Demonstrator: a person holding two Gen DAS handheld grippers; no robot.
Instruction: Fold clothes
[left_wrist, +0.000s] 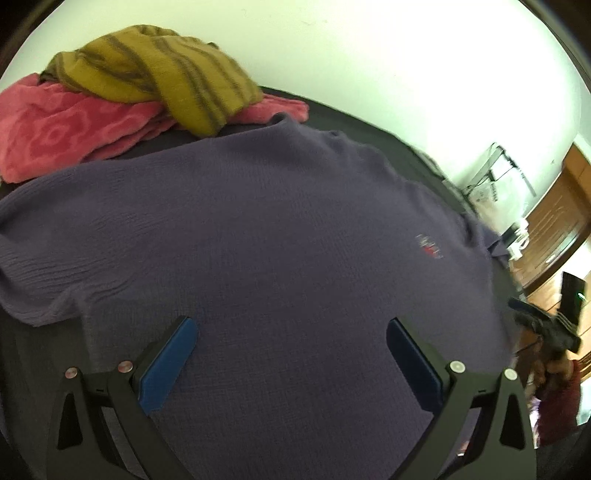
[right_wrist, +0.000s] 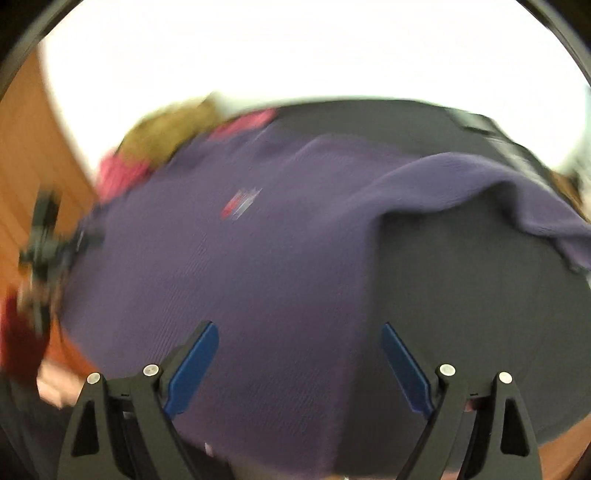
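A purple knit shirt (left_wrist: 258, 229) with a small red and white chest logo (left_wrist: 428, 246) lies spread on a dark table (left_wrist: 391, 136). My left gripper (left_wrist: 291, 332) is open just above the shirt's body, holding nothing. In the blurred right wrist view the same shirt (right_wrist: 240, 266) fills the middle, its sleeve (right_wrist: 480, 181) draped to the right over the dark table (right_wrist: 461, 277). My right gripper (right_wrist: 299, 336) is open over the shirt's lower edge, holding nothing. The right gripper also shows at the far right of the left wrist view (left_wrist: 543, 328).
A mustard striped cloth (left_wrist: 155, 70) lies on a pink patterned towel (left_wrist: 66, 129) at the table's far left corner. Both show blurred in the right wrist view (right_wrist: 166, 133). A pale wall stands behind. Wooden cabinets (left_wrist: 554, 206) are at the right.
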